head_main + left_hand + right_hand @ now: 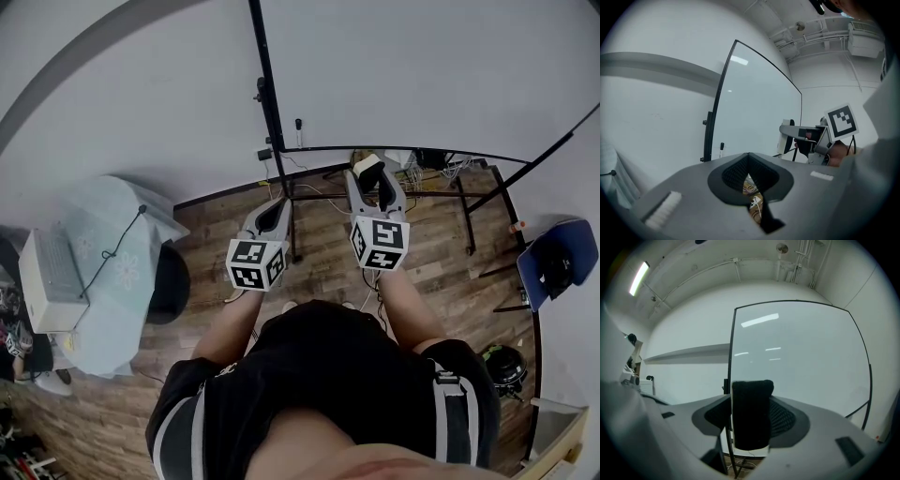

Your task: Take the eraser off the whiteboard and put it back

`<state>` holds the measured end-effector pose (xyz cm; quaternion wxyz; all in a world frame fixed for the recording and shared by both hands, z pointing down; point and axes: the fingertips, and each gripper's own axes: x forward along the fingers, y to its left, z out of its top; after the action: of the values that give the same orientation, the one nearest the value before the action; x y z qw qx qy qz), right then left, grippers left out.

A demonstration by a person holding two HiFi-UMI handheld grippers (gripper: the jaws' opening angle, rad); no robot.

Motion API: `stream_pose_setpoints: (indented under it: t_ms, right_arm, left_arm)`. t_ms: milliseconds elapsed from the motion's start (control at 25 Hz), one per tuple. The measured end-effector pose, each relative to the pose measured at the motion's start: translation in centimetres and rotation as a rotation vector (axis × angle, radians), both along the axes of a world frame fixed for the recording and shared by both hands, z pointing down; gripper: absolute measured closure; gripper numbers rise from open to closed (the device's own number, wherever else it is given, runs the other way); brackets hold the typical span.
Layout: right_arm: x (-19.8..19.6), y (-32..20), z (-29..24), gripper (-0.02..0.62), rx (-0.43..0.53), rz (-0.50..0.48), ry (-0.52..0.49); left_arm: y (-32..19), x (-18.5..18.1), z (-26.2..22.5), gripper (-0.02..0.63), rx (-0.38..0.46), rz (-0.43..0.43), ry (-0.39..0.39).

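Note:
The eraser [751,413], black felt on a white body, stands upright between the pads of my right gripper [751,422], which is shut on it. In the head view the eraser [367,169] sits at the tip of the right gripper [369,178], just short of the whiteboard [422,75] and near its lower edge. The whiteboard [801,357] fills the right gripper view behind the eraser. My left gripper [277,208] hangs to the left by the board's black side post [270,94], its jaws shut with nothing in them. The left gripper view shows the right gripper [799,137] with the eraser [786,140].
A marker [298,124] sits by the board's frame. The stand's black legs [466,211] and loose cables spread on the wooden floor. A cloth-covered table [112,272] with a white device [49,277] is at left, a black stool [171,281] beside it, a blue chair [555,262] at right.

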<state>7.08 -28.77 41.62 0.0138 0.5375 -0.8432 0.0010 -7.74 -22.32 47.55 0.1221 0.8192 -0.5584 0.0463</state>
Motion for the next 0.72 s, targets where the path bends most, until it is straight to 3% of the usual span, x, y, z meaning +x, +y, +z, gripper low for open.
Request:
stream_pose_setpoints:
  t_ms: [720]
  right_arm:
    - [-1.3, -10.4, -5.2, 0.36, 0.064, 0.132, -0.049]
  left_arm:
    - [0.6, -3.6, 0.4, 0.597, -0.005, -0.075, -0.01]
